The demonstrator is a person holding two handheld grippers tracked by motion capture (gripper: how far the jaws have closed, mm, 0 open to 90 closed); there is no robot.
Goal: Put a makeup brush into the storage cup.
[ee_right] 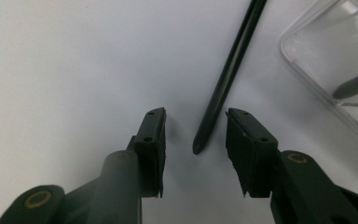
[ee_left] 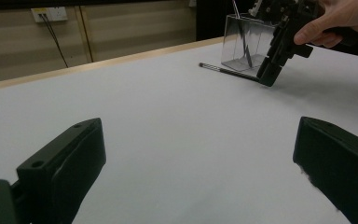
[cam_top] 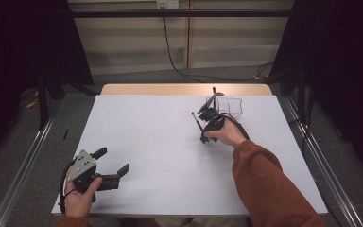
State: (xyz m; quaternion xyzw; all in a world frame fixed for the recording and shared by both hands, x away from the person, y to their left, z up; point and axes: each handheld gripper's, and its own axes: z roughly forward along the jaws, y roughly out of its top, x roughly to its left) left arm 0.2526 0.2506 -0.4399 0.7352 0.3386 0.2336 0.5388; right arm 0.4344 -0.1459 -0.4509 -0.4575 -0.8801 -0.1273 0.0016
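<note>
A black pen point(ee_right: 228, 74) lies flat on the white table point(cam_top: 160, 156), just left of a clear plastic box point(ee_right: 335, 56). My right gripper point(ee_right: 196, 135) points down at the table with its jaws on either side of the pen's tip, a gap showing on both sides, so it is open. From above, the pen point(cam_top: 196, 121) sticks out leftward from under the right gripper point(cam_top: 203, 138), and the box point(cam_top: 230, 105) stands behind it with a second pen point(cam_top: 214, 92) upright inside. My left gripper point(cam_top: 112, 160) rests open near the front left corner, nothing between its jaws.
The table's wooden far edge point(cam_top: 184, 89) lies just behind the box. Metal rails point(cam_top: 23, 175) run along both sides of the table. A black cable point(cam_top: 179, 66) trails down the back wall to the floor.
</note>
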